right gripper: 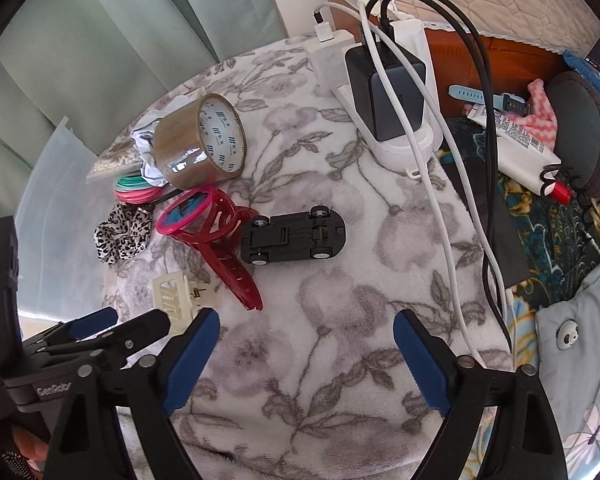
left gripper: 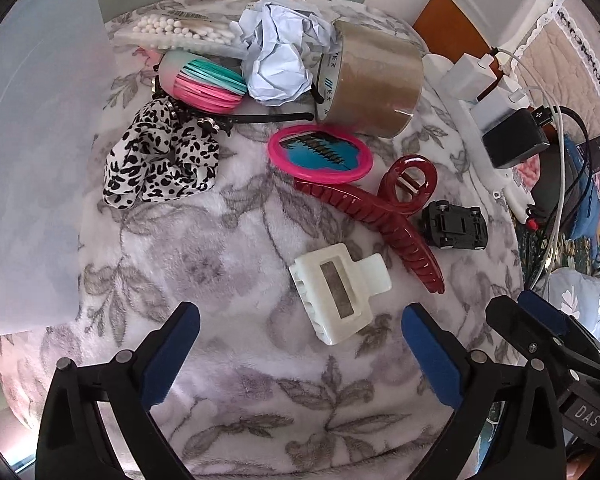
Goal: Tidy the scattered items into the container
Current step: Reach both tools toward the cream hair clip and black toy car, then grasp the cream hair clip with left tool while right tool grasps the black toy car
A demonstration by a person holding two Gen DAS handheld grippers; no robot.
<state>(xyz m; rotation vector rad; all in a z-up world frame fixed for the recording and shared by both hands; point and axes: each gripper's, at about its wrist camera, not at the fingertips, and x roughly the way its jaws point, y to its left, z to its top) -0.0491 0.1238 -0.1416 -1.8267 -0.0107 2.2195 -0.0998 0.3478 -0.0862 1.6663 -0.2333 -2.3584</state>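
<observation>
On the floral blanket [left gripper: 228, 392] lie a white claw clip [left gripper: 340, 292], a dark red claw clip [left gripper: 380, 216], an upturned black toy car [left gripper: 454, 226], a pink oval mirror [left gripper: 320, 154], a brown tape roll [left gripper: 372, 80], crumpled paper [left gripper: 276, 52], a leopard scrunchie [left gripper: 160, 160] and pink-teal bands [left gripper: 208, 84]. My left gripper [left gripper: 300, 310] is open, and the white clip's near end lies between its tips without touching the pads. My right gripper [right gripper: 306, 316] stands open over bare blanket, short of the toy car [right gripper: 294, 236]. The translucent container [left gripper: 32, 160] is on the left.
A white power strip [right gripper: 392, 92] with chargers and trailing cables [right gripper: 444, 208] runs along the right side of the blanket. A bag of cotton swabs [left gripper: 172, 32] lies at the back. Beyond the right edge there are a tube [right gripper: 516, 140], cloths and a cushion [right gripper: 580, 340].
</observation>
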